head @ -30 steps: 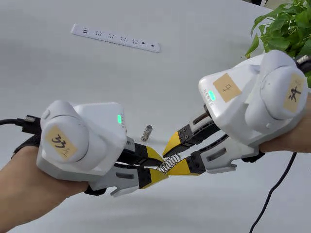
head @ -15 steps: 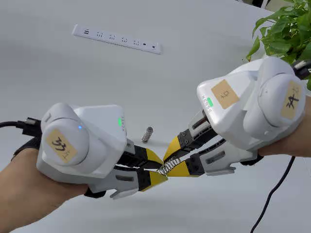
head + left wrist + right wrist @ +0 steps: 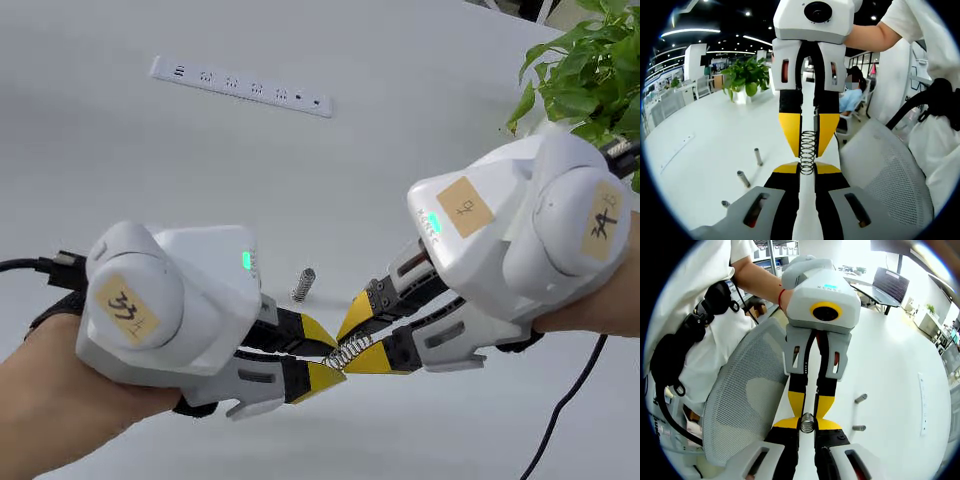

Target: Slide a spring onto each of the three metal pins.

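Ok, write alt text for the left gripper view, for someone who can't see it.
A coil spring is pinched between the yellow jaws of the right gripper, which reaches down from the top, with the spring's lower end at the tips of the left gripper. Three small metal pieces sit on the white table to the left.

The spring (image 3: 350, 351) runs between my left gripper (image 3: 328, 356) and my right gripper (image 3: 356, 336), one end in each pair of fingers, held above the counter (image 3: 400, 170). Just behind it a pin (image 3: 303, 284) sits on the counter. A power strip (image 3: 240, 86) lies far back on the left, a plant (image 3: 585, 70) stands at the back right, and a chair (image 3: 740, 390) is off the near edge.
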A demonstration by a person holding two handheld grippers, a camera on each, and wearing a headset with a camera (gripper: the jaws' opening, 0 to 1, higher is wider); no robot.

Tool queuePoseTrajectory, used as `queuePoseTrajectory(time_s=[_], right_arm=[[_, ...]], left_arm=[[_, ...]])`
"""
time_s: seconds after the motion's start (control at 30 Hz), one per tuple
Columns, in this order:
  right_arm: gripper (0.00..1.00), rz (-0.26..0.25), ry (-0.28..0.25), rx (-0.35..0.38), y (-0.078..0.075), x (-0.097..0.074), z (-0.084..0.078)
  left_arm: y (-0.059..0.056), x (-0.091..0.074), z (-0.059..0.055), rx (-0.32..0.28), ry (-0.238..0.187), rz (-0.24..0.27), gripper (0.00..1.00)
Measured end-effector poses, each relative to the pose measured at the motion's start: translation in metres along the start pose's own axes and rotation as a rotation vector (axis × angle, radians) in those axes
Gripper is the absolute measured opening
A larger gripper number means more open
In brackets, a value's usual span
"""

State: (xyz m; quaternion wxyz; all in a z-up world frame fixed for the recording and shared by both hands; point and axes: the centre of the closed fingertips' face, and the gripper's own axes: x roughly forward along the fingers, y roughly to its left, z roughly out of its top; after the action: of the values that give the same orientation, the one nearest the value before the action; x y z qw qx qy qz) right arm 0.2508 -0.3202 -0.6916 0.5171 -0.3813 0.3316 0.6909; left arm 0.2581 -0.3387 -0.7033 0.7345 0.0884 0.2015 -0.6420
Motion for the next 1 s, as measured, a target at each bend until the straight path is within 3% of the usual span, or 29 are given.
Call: queuePoseTrajectory(time_s=[0.57,1.0], right_arm=[[0.06,-0.021,-0.002,0.009,-0.005,-0.004,0.001],[0.06,-0.08,0.007,0.039,-0.018,-0.018,-0.007]], left_arm=[[0.003,-0.006,-0.005,-0.015,-0.001,0.022,0.1],[0.019,-0.028,-0.016,-0.042,-0.004,0.106,0.25]])
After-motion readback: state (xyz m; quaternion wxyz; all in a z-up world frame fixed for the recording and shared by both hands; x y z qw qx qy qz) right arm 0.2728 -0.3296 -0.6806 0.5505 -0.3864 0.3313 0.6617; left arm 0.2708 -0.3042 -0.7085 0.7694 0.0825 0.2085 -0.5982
